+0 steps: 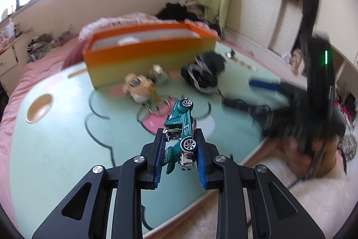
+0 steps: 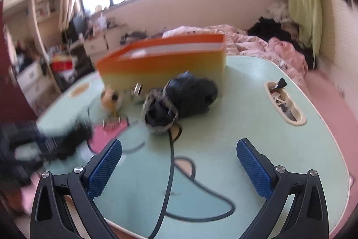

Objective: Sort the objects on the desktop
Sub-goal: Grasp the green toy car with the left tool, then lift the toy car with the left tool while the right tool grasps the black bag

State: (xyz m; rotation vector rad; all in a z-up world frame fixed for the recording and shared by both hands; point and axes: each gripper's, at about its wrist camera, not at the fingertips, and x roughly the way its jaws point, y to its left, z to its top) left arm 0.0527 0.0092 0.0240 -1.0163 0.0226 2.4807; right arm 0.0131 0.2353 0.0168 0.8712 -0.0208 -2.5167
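one toy car, one orange box, one black pouch, one table

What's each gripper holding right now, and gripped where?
The left gripper is shut on the green toy car, pads on its underside and its top near the rear wheel, nose pointing away. The right gripper is open and holds nothing.

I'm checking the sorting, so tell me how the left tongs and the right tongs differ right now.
The left tongs are shut on the green toy car; the right tongs are open and hold nothing. The left tongs carry the car clear of the table; between the right tongs only a black cord lying on the table shows. Both have black arms with blue ribbed pads and face the orange box.
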